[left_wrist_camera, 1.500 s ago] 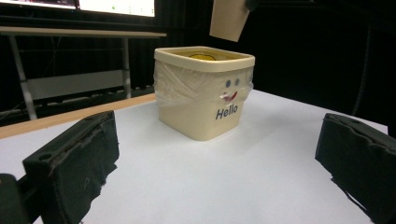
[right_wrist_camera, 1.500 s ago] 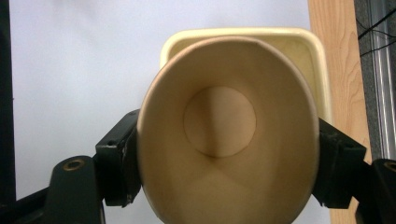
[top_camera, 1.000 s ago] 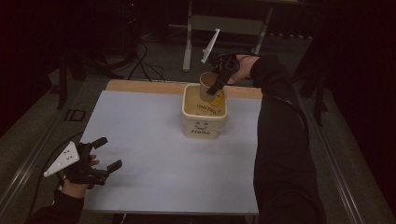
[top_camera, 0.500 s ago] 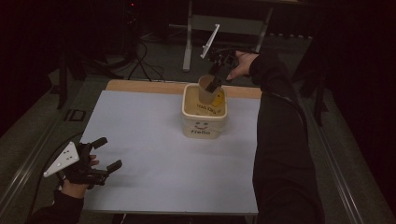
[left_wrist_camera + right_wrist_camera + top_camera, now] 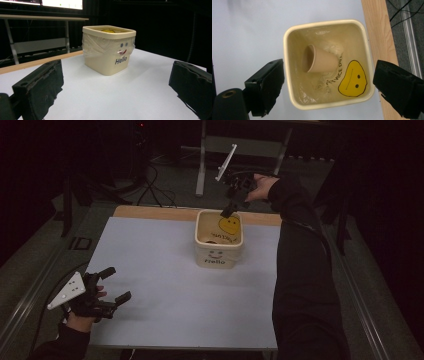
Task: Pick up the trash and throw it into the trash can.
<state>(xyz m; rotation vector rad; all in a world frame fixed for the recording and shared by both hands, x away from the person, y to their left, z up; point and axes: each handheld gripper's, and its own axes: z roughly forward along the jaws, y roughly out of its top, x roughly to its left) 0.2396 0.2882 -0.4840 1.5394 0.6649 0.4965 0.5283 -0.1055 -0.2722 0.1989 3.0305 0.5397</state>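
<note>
A cream plastic bin (image 5: 218,258) with a smiley and "Hello" on its wall stands at the far middle of the white table (image 5: 165,270). A brown paper cup (image 5: 319,62) lies on its side inside the bin (image 5: 286,47), on the clear liner beside a yellow face sticker. My right gripper (image 5: 227,212) hangs just above the bin's far rim; its jaws have just been opening and stand open (image 5: 328,75), gripping nothing, with the cup below them. My left gripper (image 5: 117,283) rests open at the near left, facing the bin (image 5: 107,57) from a distance, jaws wide (image 5: 116,85).
A wooden strip (image 5: 150,212) runs along the table's far edge. Behind it are metal stand legs (image 5: 202,165) and cables on a dark floor. The person's right sleeve (image 5: 300,285) stretches along the table's right side.
One second ago the right gripper held the paper cup over the bin. Its jaws have opened and the cup has dropped to the bin's bottom. The left gripper has not moved.
</note>
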